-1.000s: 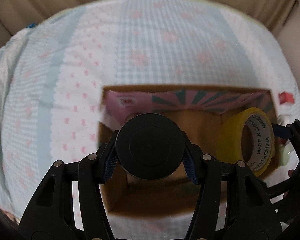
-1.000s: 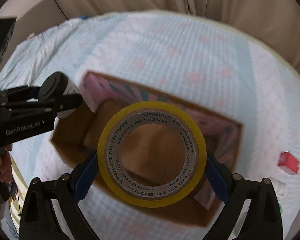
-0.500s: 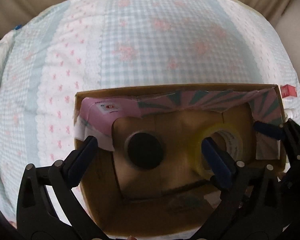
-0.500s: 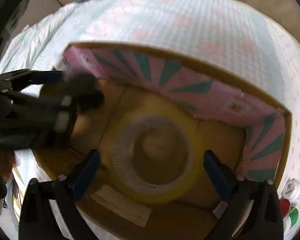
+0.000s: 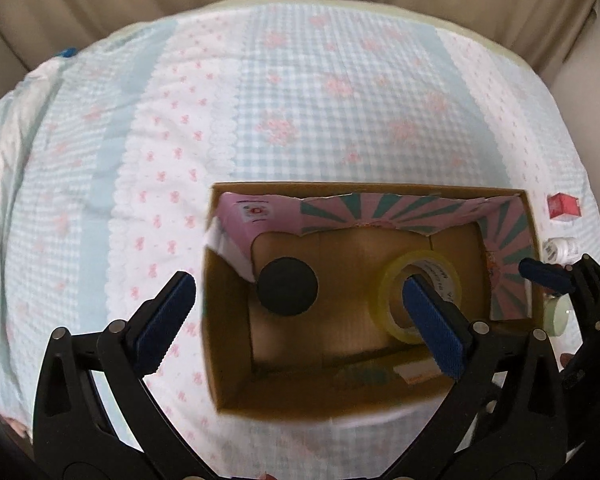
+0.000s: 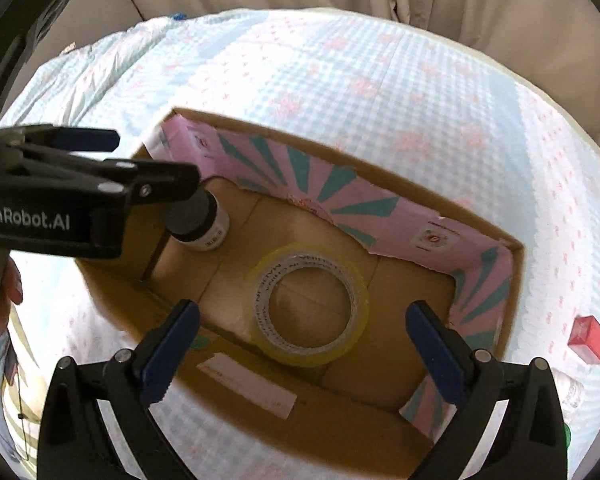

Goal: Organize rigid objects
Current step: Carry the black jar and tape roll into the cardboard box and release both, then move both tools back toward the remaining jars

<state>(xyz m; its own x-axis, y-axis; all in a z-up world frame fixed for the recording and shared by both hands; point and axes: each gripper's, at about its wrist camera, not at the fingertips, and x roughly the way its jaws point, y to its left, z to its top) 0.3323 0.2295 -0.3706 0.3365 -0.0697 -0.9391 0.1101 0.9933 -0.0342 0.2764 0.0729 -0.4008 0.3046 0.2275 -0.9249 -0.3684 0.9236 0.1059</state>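
An open cardboard box (image 5: 228, 432) (image 6: 340, 412) with pink and teal inner flaps lies on the checked cloth. A black-capped bottle (image 5: 288, 286) (image 6: 198, 220) stands upright at its left end. A yellow tape roll (image 5: 388, 292) (image 6: 312, 354) lies flat on the box floor to the right. My left gripper (image 5: 300, 316) (image 6: 140, 160) hangs open above the bottle, touching nothing. My right gripper (image 6: 302, 336) is open over the tape roll, its blue pads clear of it, and one of its fingers (image 5: 548, 276) shows at the box's right wall.
Outside the box's right end lie a small red box (image 5: 563, 206) (image 6: 588, 338), a small white bottle (image 5: 560, 249) and a pale round jar (image 5: 556, 314). A person's hand (image 6: 4, 300) holds the left gripper. Beige curtains hang behind the cloth-covered surface.
Both grippers opened: the left let go of the black-capped bottle and the right let go of the tape roll, both now resting in the box. Both grippers have since drawn back upward.
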